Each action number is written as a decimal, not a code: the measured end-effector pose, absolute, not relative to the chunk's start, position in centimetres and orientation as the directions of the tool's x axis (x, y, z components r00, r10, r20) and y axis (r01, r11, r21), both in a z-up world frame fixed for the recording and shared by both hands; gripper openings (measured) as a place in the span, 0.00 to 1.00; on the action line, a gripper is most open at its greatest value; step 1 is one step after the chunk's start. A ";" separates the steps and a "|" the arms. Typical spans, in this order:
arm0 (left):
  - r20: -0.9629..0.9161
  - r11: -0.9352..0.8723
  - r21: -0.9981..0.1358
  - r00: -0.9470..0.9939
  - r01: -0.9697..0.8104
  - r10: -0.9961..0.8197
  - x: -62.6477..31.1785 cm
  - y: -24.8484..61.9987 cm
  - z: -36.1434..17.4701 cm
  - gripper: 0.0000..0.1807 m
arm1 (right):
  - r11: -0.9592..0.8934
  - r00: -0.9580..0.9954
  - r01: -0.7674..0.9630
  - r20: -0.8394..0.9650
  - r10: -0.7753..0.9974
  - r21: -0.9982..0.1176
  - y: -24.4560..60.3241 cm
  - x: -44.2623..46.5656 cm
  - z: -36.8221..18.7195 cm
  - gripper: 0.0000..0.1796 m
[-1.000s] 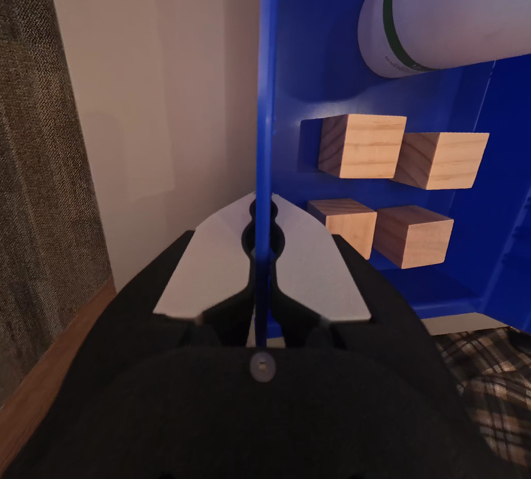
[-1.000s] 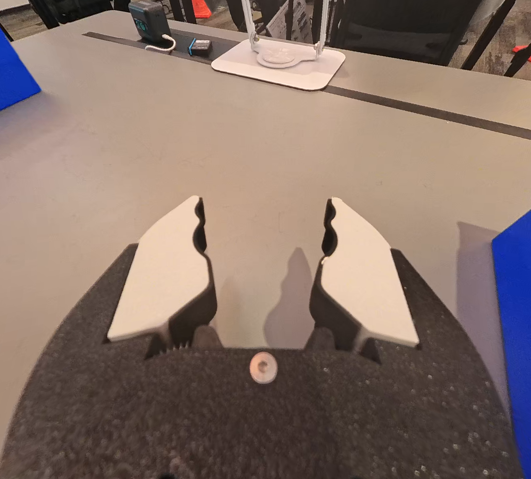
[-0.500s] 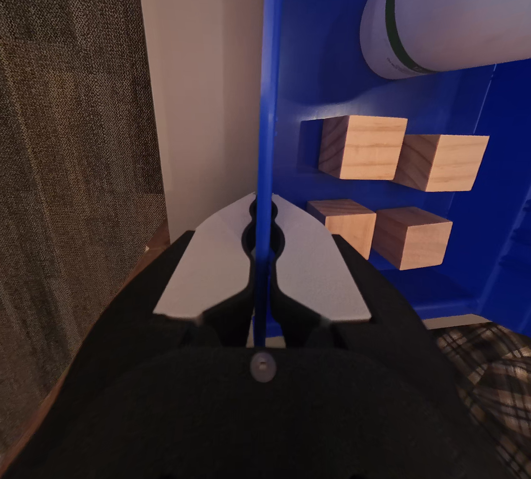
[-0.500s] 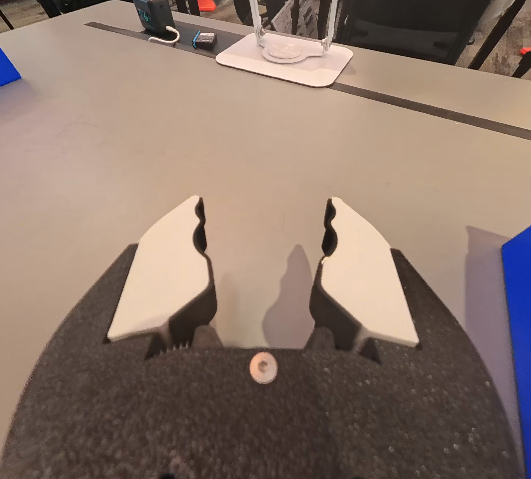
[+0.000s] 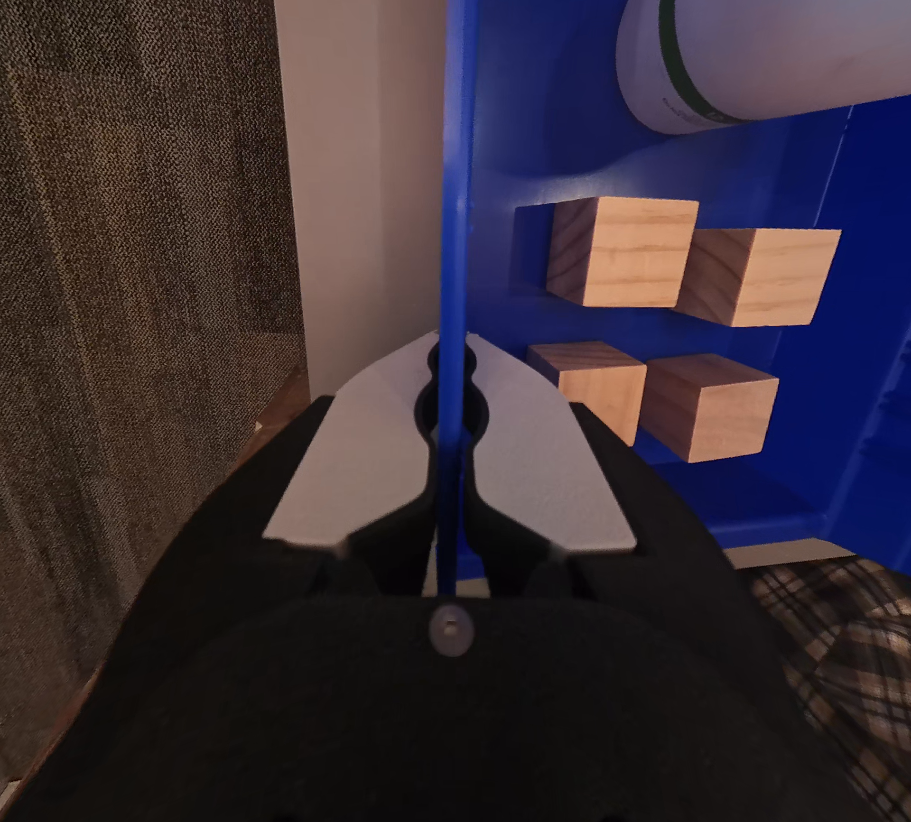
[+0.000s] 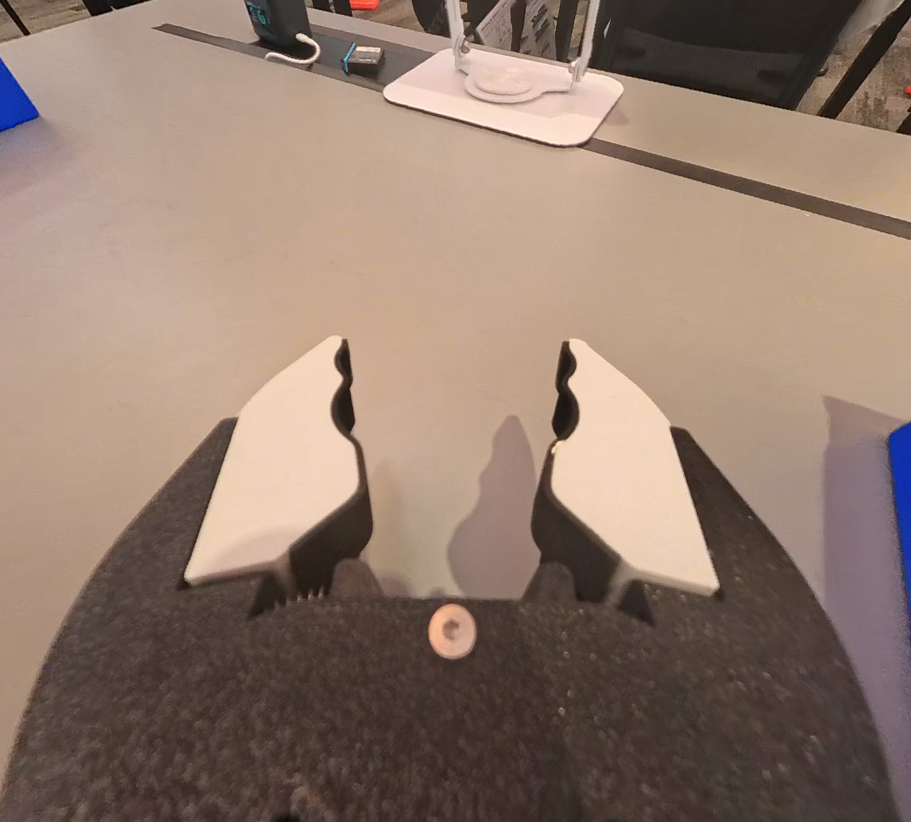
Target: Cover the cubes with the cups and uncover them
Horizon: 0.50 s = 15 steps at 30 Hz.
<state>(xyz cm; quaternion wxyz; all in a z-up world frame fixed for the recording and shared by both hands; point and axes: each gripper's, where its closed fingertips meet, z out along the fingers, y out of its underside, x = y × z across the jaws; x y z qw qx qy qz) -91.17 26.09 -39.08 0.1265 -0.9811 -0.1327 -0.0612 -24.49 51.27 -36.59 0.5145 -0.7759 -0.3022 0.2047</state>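
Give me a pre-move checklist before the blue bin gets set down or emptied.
1. Left gripper clamped on the blue bin's wall: ok.
2. Four wooden cubes inside the bin: ok, all four visible.
3. White cup in the bin: ok; whether more are nested in it, cannot tell.
4. Right gripper open and empty: ok.
5. Grey table bare ahead of the right gripper: ok.
6. Bin over the table: cannot tell; carpet shows beside it.

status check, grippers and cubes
Left gripper shut on blue bin wall. Right gripper open, empty over table. Four cubes uncovered, cup beside them.
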 end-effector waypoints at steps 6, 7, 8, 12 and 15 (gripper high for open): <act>0.159 -0.928 -0.224 0.950 0.298 0.267 -91.4 26.1 -39.1 0.02 | -0.283 0.719 0.263 -0.008 0.694 -0.922 50.9 -25.5 -36.6 0.44; 0.158 -0.928 -0.224 0.951 0.298 0.267 -91.4 26.1 -39.1 0.02 | -0.281 0.719 0.266 -0.005 0.695 -0.922 50.9 -25.6 -36.6 0.44; 0.159 -0.928 -0.224 0.951 0.298 0.267 -91.5 26.2 -39.1 0.02 | -0.280 0.718 0.267 -0.004 0.696 -0.922 50.9 -25.6 -36.6 0.44; 0.153 -0.932 -0.228 0.956 0.280 0.250 -91.7 26.3 -39.1 0.02 | -0.287 0.721 0.247 -0.022 0.692 -0.926 50.9 -25.4 -36.5 0.44; 0.070 -0.940 -0.260 0.975 0.222 0.211 -92.7 26.2 -39.1 0.11 | -0.281 0.719 0.235 -0.028 0.695 -0.930 50.9 -25.4 -36.2 0.44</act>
